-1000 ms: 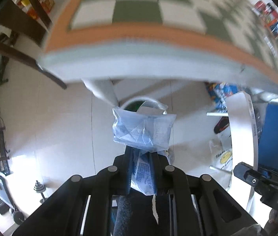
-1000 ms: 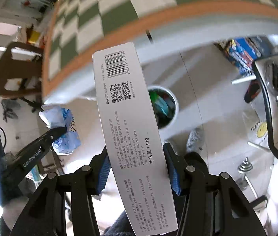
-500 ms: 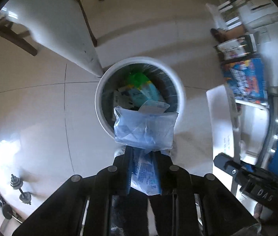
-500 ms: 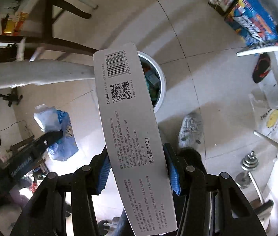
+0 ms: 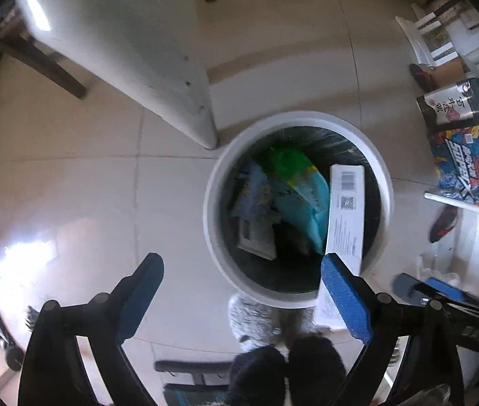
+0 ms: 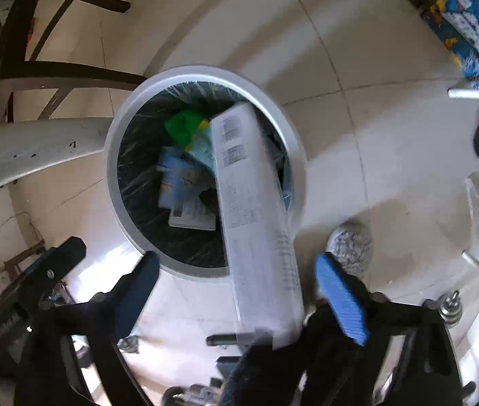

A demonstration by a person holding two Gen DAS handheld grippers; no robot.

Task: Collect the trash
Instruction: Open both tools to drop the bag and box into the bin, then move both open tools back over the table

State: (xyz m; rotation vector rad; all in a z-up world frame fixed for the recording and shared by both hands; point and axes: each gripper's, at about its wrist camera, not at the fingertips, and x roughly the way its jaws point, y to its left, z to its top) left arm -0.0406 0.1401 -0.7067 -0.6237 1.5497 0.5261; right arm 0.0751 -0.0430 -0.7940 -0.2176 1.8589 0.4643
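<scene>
Right wrist view: pale tiled floor (image 6: 357, 50), white bin (image 6: 293, 149) just ahead. Right hand-held gripper (image 6: 236, 272) jaws opening, long white box (image 6: 256, 223) loose between them, tipping into the bin. Left hand-held gripper (image 5: 241, 270) opening, empty.

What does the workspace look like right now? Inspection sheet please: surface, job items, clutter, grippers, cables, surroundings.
Surface: pale tiled floor.
Job's things: white bin, dark liner, holds wrappers; long white box tipping in over its rim, blurred.
Clutter: comic-print box, shoes, dumbbell.
Grippers: left gripper opening, nothing between its pads; right gripper opening, box between its pads, untouched.
Cables: thin dark cord at right view's left edge.
Surroundings: white table leg, dark wooden chair legs.
</scene>
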